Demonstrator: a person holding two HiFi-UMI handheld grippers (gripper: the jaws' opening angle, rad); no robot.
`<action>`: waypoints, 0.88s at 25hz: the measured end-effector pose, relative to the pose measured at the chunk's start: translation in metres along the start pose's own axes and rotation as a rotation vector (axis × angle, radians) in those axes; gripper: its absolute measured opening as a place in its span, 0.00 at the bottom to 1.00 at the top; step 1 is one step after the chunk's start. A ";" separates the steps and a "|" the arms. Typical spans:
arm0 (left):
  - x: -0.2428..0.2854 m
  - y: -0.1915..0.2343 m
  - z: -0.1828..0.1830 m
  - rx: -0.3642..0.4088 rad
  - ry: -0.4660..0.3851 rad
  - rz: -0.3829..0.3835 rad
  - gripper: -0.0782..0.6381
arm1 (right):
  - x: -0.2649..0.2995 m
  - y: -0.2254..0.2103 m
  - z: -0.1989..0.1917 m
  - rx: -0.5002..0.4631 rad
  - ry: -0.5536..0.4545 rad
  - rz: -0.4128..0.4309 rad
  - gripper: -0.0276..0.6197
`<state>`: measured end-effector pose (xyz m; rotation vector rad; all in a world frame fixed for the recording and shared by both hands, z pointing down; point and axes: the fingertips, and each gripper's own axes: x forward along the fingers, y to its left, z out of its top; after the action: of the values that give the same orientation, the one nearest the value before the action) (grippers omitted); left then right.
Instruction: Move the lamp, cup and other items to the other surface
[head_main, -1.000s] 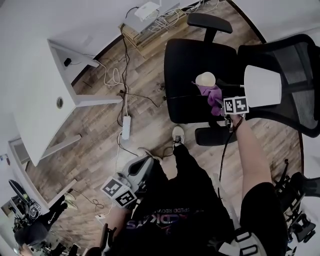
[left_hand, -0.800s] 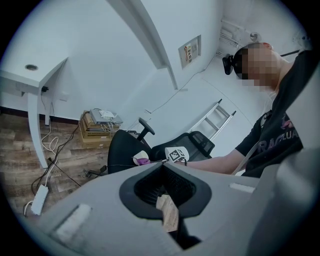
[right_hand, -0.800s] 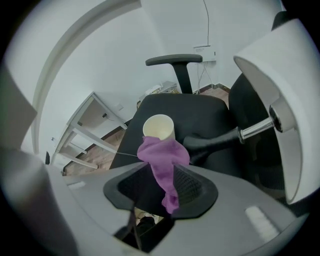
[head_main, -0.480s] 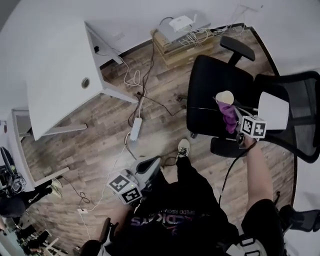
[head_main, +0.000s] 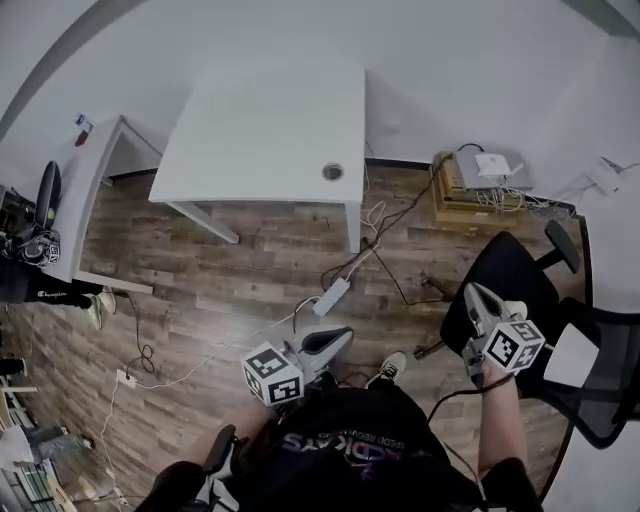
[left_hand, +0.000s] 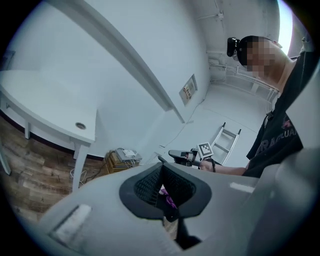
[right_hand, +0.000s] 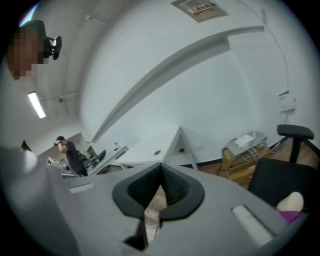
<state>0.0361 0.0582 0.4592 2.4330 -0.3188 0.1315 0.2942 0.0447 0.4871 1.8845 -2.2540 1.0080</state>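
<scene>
1. Both tongs carry nothing. The left gripper (left_hand: 163, 165) is clenched, its tips meeting. The sliver of purple behind the tips we judge to be the cloth far off on the chair, seen through the gap, not something held. The right gripper (right_hand: 161, 165) is also clamped on air, with floorboards showing behind its tips.
2. The cup (right_hand: 290, 201) sits on the seat of the black office chair (right_hand: 280, 180), with the purple cloth (right_hand: 288, 216) right against it. A white object (head_main: 566, 355) on the mesh-backed chair (head_main: 608, 335) beside it may be the lamp; we cannot be sure. The white desk (head_main: 262, 130), which we take for the other surface, stands well apart across the floor.
3. We face the desk with empty tongs, so we risk a crossing that moves nothing.
4. Closed jaws pushed at the cup would knock it over, so they must be opened first.
5. Tugging the cloth could drag or tip the cup off the seat, since the two touch.
6. An office chair may swivel or roll under a push and spoil a grasp.
7. A power strip (head_main: 333, 296) and loose cables (head_main: 377, 214) lie between chair and desk and could snag a foot.
8. A wall notice (left_hand: 188, 90) carries a red mark and print too small to read. Letters on the black shirt (left_hand: 279, 142) show only in part. The marker cubes (head_main: 515, 345) bear patterns, not words. We see no brand on the cup.
</scene>
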 end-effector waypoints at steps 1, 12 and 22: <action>-0.014 0.007 0.007 0.002 -0.021 0.016 0.11 | 0.016 0.033 0.003 -0.020 0.005 0.059 0.05; -0.151 0.078 0.040 -0.009 -0.186 0.172 0.11 | 0.118 0.304 -0.042 -0.157 0.120 0.492 0.05; -0.232 0.109 0.052 0.035 -0.232 0.220 0.11 | 0.139 0.412 -0.077 -0.208 0.115 0.597 0.05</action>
<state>-0.2160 -0.0109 0.4450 2.4446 -0.6939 -0.0504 -0.1378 -0.0159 0.4208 1.0594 -2.7792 0.8454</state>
